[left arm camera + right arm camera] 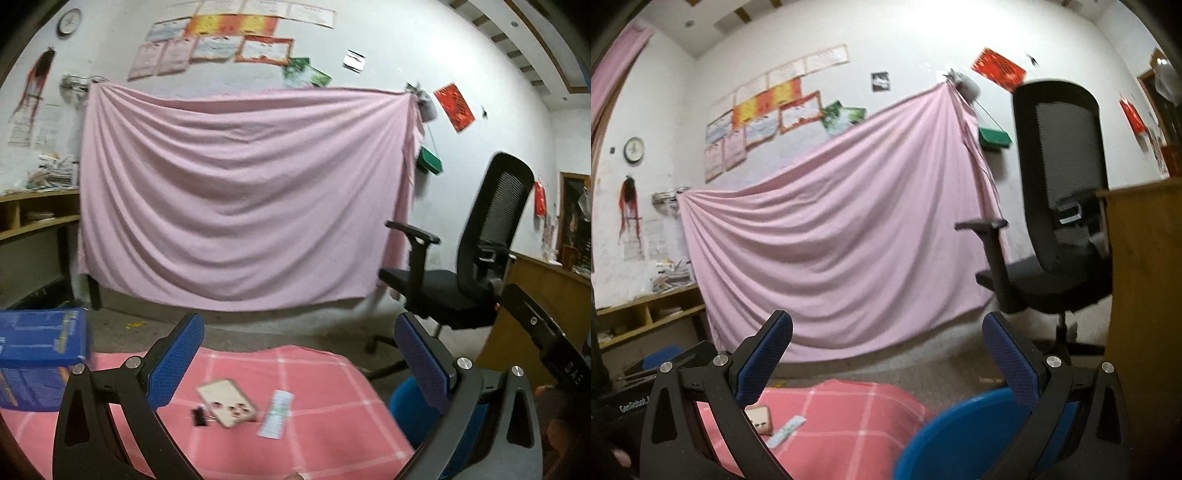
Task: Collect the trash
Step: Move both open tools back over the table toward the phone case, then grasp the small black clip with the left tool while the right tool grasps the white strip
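Both grippers, left (299,354) and right (886,354), hover with jaws released above the worktop (332,406); flat wrapper (276,413) may slip, missing bin (964,435).

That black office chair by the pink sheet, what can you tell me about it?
The office chair has a tall mesh back, a padded black seat, black armrests and a star base on a central post. It stands upright on the floor, empty, to the right of the hanging pink sheet and beside a wooden desk. Neither claw touches it.
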`<state>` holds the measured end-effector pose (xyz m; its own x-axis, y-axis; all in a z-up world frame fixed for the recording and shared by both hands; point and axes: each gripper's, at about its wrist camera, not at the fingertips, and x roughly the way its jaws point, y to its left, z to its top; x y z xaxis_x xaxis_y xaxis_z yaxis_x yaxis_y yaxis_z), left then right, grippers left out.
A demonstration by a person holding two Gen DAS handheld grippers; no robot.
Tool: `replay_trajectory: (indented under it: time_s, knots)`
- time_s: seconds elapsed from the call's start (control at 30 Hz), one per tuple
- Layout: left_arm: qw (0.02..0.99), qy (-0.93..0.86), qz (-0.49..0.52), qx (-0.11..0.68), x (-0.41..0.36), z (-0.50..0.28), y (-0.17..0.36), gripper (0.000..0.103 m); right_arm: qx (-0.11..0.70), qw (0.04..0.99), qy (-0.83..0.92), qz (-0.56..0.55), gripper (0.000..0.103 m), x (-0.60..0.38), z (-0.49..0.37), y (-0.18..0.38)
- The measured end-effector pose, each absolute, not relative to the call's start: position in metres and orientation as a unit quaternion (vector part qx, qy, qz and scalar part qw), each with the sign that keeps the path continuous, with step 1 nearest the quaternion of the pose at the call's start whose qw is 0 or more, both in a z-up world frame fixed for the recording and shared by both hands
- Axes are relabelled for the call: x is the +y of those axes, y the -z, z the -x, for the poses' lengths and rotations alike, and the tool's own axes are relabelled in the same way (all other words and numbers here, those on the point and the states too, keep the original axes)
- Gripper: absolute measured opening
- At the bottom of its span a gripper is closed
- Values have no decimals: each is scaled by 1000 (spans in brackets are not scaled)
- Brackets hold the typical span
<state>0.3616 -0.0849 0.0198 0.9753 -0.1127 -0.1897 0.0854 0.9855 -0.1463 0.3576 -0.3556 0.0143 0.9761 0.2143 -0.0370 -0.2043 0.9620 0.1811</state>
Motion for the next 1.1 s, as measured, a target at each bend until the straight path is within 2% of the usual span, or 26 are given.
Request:
replay_trajectory:
  time_s: [0.23, 0.6, 0.77, 1.1]
  knots:
    - [995, 18, 69, 71, -37, -348, -14, 101, -3, 991, -121, -53, 103, -315, -351, -18]
    - [996, -12, 58, 61, 16, -348, 9, 101, 16, 987, -162, -3, 103, -258, -363, -6]
    - [992, -5, 70, 109, 30, -365, 22, 101, 48, 984, -166, 32, 103, -238, -376, 5]
    - [971, 9, 51, 232, 21, -406, 36, 100, 166, 972, -160, 42, 103, -226, -418, 30]
